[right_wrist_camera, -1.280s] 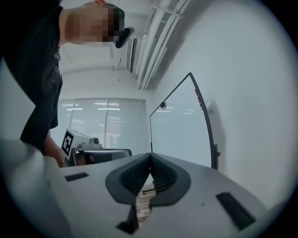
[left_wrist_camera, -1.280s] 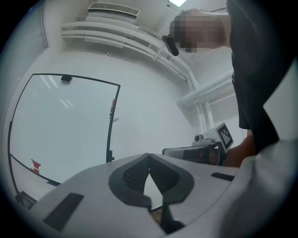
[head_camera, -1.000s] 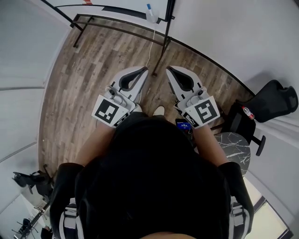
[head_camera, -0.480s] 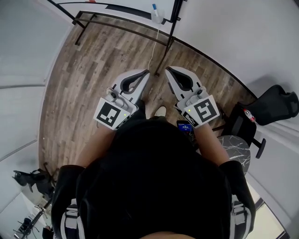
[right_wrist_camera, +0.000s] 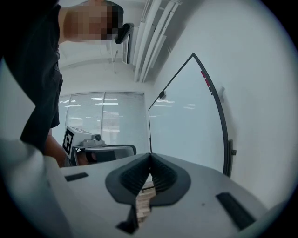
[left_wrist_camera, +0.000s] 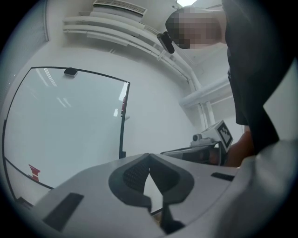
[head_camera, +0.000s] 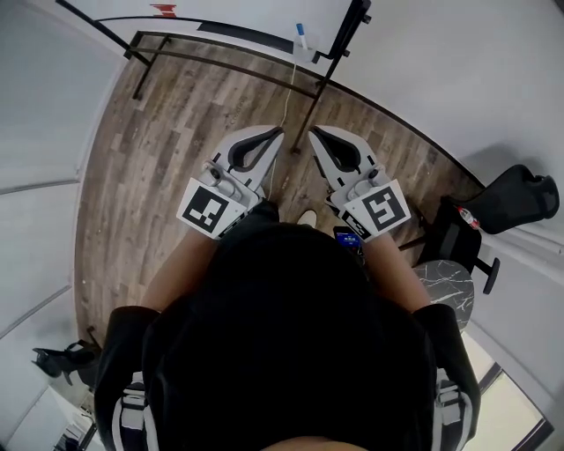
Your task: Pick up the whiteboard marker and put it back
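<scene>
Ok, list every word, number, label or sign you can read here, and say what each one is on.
No text can be read in any view.
On the left gripper, the cube has a black-and-white square pattern, not words.
On the right gripper, the same kind of cube has a pattern only.
On the whiteboard, a red mark is too small to read.
On the dark device by the right wrist, the blue screen is too small to read.

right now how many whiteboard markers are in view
1: a white whiteboard marker with a blue cap, at the bottom edge of the white whiteboard, beside its black stand post. More may be hidden out of frame.
</scene>
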Demonstrator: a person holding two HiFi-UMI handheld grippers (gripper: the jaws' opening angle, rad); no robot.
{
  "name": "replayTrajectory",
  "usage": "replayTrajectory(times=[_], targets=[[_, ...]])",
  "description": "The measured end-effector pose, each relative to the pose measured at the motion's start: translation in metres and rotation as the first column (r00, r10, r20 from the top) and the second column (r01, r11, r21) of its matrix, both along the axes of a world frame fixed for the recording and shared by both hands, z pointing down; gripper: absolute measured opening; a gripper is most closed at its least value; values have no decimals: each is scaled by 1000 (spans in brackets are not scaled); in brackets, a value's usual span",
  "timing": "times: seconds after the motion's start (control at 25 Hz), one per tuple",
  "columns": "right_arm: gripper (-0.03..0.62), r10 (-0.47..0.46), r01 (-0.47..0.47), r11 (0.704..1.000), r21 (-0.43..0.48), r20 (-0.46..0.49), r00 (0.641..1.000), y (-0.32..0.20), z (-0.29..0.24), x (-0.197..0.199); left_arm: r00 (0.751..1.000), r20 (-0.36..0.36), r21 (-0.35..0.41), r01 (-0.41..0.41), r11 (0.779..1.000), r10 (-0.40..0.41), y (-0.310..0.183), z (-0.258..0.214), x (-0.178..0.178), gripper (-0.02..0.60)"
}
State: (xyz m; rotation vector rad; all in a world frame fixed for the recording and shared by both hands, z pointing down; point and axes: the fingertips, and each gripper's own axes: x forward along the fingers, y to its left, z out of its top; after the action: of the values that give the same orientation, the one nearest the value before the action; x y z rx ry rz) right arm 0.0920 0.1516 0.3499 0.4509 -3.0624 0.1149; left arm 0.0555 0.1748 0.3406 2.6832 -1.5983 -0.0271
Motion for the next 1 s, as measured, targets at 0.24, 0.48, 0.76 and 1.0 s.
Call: replayTrajectory(times=[0.24,0.48,0.76,1.0], targets=[[-3,24,-24,1000,11,-20,1000,-21,-1,-47,999,-31,35,-33,999,34,-26,-6,-46,3],[-3,57,-57,998,5,-37,998,-36,0,-87,997,-35,-1,-71,997,71,-39,0,-82,3],[-3,98,-98,995,-13,-38,994,-45,4,-120,993,-49,-21,-110,994,109,-48,9,-115,3],[-3,123,-125,992,-25,-44,991,-57,7,-135,988,-70,-18,-136,991,134,-58,11,-128,3]])
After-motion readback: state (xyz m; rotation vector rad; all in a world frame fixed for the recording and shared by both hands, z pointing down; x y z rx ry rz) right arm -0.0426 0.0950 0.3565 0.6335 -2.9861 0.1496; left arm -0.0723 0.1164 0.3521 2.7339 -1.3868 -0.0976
